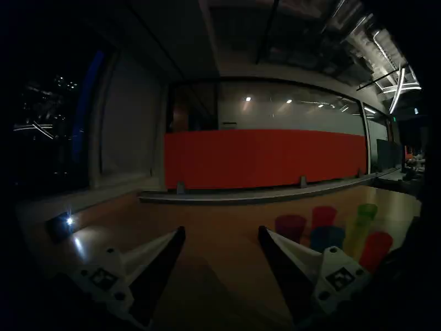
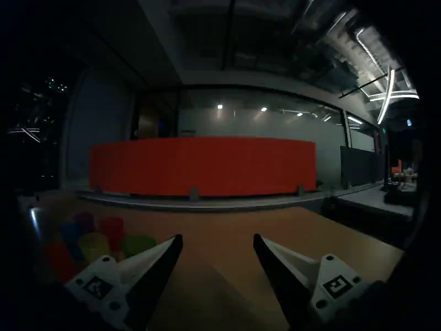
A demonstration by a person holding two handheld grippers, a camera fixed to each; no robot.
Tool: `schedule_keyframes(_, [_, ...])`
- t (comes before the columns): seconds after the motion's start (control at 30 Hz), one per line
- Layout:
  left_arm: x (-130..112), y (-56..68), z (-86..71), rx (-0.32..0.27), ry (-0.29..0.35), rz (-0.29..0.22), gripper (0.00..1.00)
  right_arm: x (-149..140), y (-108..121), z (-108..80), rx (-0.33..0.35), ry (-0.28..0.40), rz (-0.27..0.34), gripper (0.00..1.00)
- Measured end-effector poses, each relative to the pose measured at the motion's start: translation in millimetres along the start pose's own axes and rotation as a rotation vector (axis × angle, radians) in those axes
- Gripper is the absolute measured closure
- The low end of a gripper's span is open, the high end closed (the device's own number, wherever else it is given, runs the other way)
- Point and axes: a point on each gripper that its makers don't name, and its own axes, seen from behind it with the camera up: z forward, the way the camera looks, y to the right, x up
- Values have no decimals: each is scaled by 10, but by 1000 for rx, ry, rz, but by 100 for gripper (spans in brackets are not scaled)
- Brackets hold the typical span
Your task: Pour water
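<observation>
On the dim wooden table [image 1: 212, 278], coloured cups [image 1: 331, 231] stand packed close between left gripper [image 1: 221, 230] and right gripper [image 2: 216, 238], both splayed and empty; poor light and crowding could make a finger clip neighbours, toppling cups.

Right gripper [image 2: 218, 238]: two white-and-black fingers spread apart, nothing between them, held over a wooden table [image 2: 331, 243].
Cups [image 2: 93, 243]: close cluster standing on the table, ahead and just left of the left finger; red, purple, blue, yellow, green.
Red panel [image 2: 204, 165]: well ahead of the fingertips, along the table's far edge.
Ceiling lights [image 2: 388, 94]: lit, high to the right.
</observation>
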Motion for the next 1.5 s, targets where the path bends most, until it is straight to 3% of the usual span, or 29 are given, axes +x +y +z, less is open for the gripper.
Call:
schedule_keyframes(0.7, [310, 33, 108, -22, -44, 8, 2, 639, -81, -31, 23, -21, -53, 1])
schedule_keyframes(1.5, [930, 161, 242, -116, -62, 4, 2, 1237, -268, 146, 91, -57, -16, 1])
